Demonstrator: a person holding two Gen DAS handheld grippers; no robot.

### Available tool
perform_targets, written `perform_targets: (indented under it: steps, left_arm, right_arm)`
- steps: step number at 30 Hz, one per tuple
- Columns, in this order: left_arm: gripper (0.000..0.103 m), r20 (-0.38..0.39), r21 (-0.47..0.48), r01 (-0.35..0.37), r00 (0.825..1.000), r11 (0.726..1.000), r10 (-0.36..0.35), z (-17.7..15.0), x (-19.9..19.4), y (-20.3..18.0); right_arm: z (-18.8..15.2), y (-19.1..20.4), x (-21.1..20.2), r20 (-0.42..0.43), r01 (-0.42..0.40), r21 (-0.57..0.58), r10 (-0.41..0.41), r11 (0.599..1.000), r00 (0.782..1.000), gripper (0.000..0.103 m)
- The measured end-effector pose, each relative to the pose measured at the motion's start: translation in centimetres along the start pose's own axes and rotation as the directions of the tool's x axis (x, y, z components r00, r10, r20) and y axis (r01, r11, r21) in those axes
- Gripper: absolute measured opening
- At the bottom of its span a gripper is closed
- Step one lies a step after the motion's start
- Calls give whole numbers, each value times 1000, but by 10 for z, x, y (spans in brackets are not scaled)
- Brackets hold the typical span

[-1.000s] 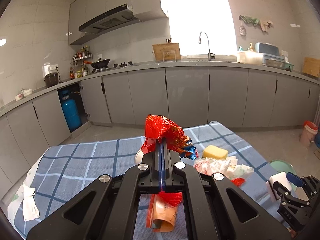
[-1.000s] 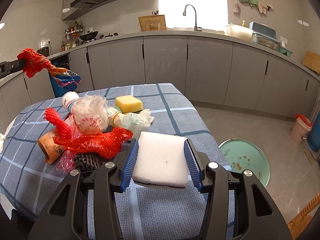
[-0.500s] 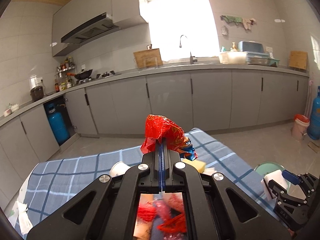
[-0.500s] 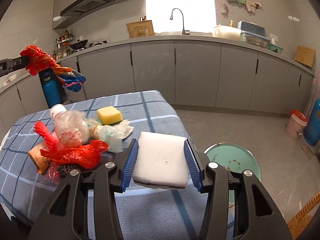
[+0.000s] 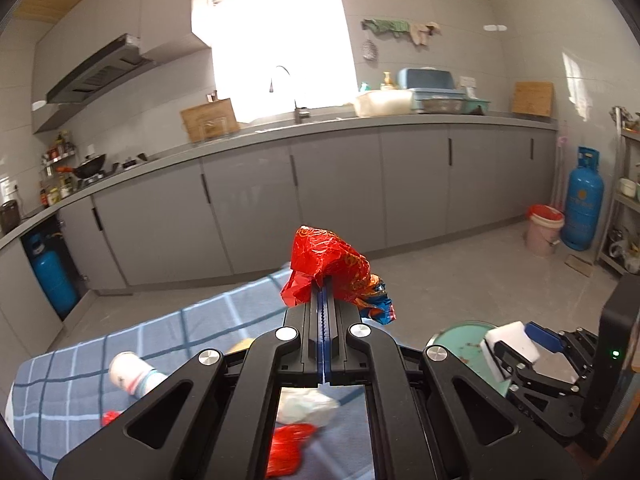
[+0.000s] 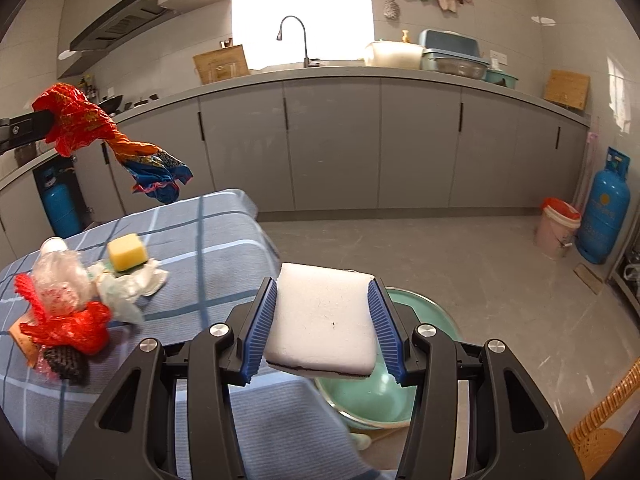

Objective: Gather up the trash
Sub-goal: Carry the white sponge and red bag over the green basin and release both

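My left gripper is shut on a crumpled red and blue snack wrapper, held in the air past the table's right edge; the same wrapper hangs at the left of the right wrist view. My right gripper is shut on a white sponge with a dark underside, above a green basin on the floor. That right gripper also shows at the lower right of the left wrist view, over the basin. More trash lies on the blue checked tablecloth: red plastic bag, clear bag, yellow sponge.
Grey kitchen cabinets run along the far wall under a counter with a sink. A pink bin with a red liner and a blue gas cylinder stand at the right wall. A woven basket sits at lower right.
Both grippers have swung to the right, off the table toward the floor basin. The pile on the table has slid left and down in both views. Both grips are unchanged.
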State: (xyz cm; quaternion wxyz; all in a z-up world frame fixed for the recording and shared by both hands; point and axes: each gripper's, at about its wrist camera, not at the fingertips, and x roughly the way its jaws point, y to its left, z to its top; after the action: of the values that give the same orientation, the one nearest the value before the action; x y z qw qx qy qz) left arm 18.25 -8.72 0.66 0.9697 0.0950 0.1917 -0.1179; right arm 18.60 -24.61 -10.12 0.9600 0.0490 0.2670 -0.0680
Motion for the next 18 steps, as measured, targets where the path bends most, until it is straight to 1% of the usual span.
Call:
perform_targets:
  steps: [3, 7, 14, 18]
  left_arm:
    - [1, -7, 27, 48, 999, 998, -48, 1, 11, -28]
    - [1, -38, 47, 106, 994, 993, -104, -2, 32, -59]
    - [1, -101, 53, 184, 979, 982, -178, -13, 68, -95]
    - [1, -134, 61, 214, 970, 975, -205, -20, 88, -112]
  right_arm:
    - [-1, -18, 10, -10, 26, 18, -26, 999, 1000, 49]
    - [-6, -39, 24, -27, 53, 37, -52, 998, 998, 49]
    - [-12, -66, 50, -57, 79, 55, -76, 995, 996, 49]
    - [-15, -77, 65, -72, 88, 60, -83, 994, 994, 50]
